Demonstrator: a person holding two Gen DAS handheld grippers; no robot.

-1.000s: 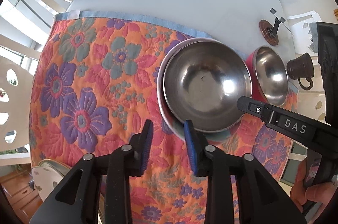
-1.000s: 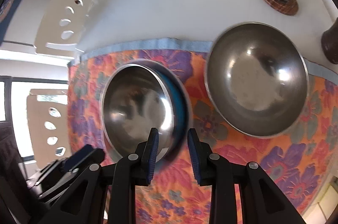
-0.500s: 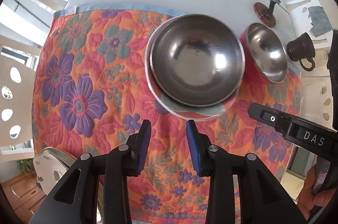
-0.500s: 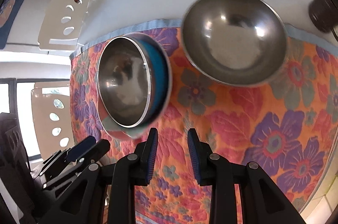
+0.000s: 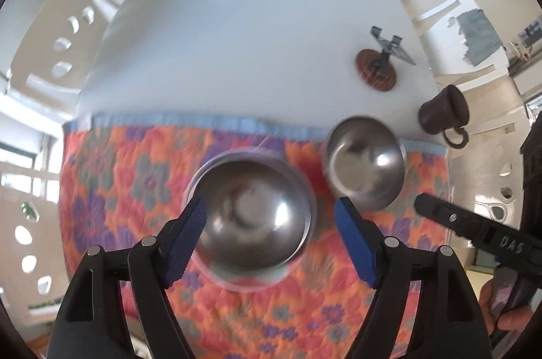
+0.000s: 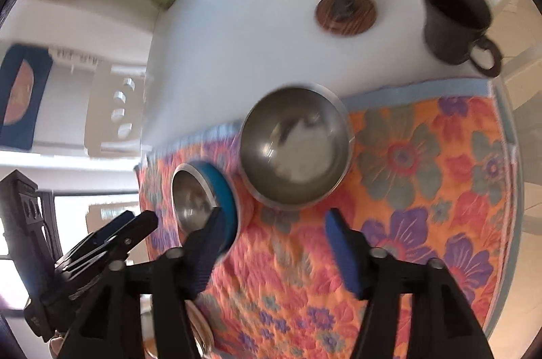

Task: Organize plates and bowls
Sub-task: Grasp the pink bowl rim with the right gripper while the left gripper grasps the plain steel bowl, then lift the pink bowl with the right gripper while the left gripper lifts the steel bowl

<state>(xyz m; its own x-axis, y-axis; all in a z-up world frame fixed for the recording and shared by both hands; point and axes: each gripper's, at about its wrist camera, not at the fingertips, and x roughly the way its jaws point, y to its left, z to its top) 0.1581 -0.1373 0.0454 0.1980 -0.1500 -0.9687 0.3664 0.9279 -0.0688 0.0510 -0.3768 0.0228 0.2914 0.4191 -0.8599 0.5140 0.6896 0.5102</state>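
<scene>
In the lower half of the left wrist view, the left gripper (image 5: 271,216) hung with its blue-padded fingers (image 5: 189,233) spread wide and holding nothing. They framed the large stainless steel bowl (image 5: 254,210), which sat nested in a shallow plate with a pale rim (image 5: 237,286) at mid-frame on the orange floral quilted mat (image 5: 111,176).

The right gripper (image 6: 271,230) was likewise parted and empty in the lower part of its view. Just above it sat the second steel bowl (image 6: 294,149), directly on the mat.

A jaw closing on only the bowl's thin, slick rim could probably let it slip or drag the plate askew.

Both bowls looked empty.

Toward the upper right stood a dark brown mug (image 6: 454,20) and a metal stand on a round wooden base (image 6: 345,10), on the white table (image 5: 237,37).
</scene>
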